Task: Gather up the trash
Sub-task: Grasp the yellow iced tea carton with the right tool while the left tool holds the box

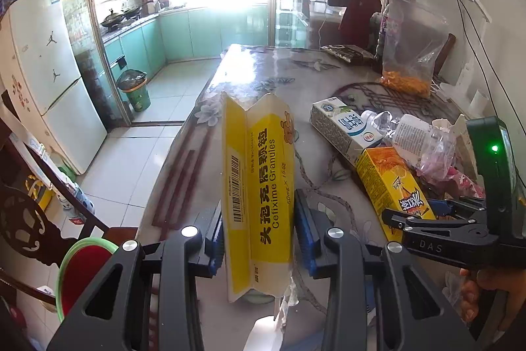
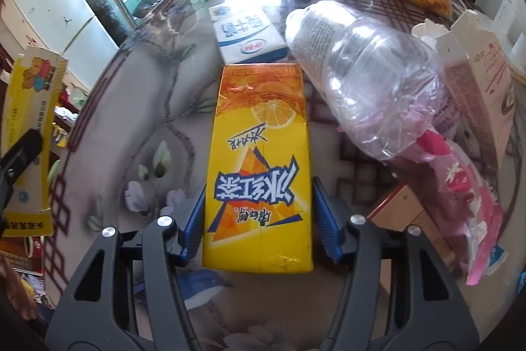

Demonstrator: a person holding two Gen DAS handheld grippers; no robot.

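Observation:
My left gripper (image 1: 259,239) is shut on a flattened yellow-and-white medicine box (image 1: 259,186), held upright above the table's near end. The same box (image 2: 33,120) shows at the left edge of the right wrist view. A yellow iced-tea carton (image 2: 259,160) lies flat on the table. My right gripper (image 2: 258,219) straddles its near end, with a blue pad close along each long side. A thin dark gap shows at the right pad, so I read it as open. The left wrist view shows that gripper (image 1: 424,213) low over the carton (image 1: 391,183).
Behind the tea carton lie a white-and-blue milk carton (image 2: 246,35), a crushed clear bottle (image 2: 361,81), a pink wrapper (image 2: 460,186) and a torn white carton (image 2: 476,71). A bag of orange snacks (image 1: 407,78) stands further back. A green-rimmed red bin (image 1: 79,272) sits low left beside a chair.

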